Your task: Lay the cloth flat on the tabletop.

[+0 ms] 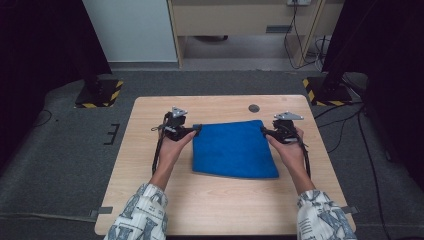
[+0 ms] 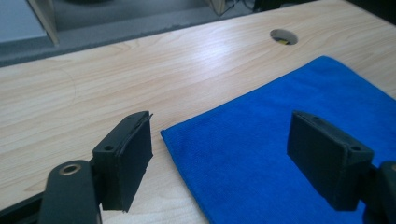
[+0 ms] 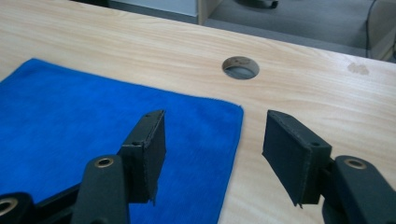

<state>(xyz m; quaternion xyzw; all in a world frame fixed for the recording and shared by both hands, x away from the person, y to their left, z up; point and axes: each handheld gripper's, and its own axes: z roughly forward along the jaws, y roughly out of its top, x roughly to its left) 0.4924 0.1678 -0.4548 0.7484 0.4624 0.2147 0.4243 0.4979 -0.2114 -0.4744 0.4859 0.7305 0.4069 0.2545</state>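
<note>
The blue cloth (image 1: 235,149) lies flat and folded on the tabletop (image 1: 150,165). My left gripper (image 1: 192,131) sits at its far left corner and my right gripper (image 1: 266,132) at its far right corner, both sets of jaws spread, pinching nothing.

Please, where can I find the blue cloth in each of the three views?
High view: the blue cloth lies at table centre, between both grippers.
Left gripper view: right half, its corner between the jaws.
Right gripper view: left half, its corner between the jaws.
Shared landmark: the round table hole.
</note>
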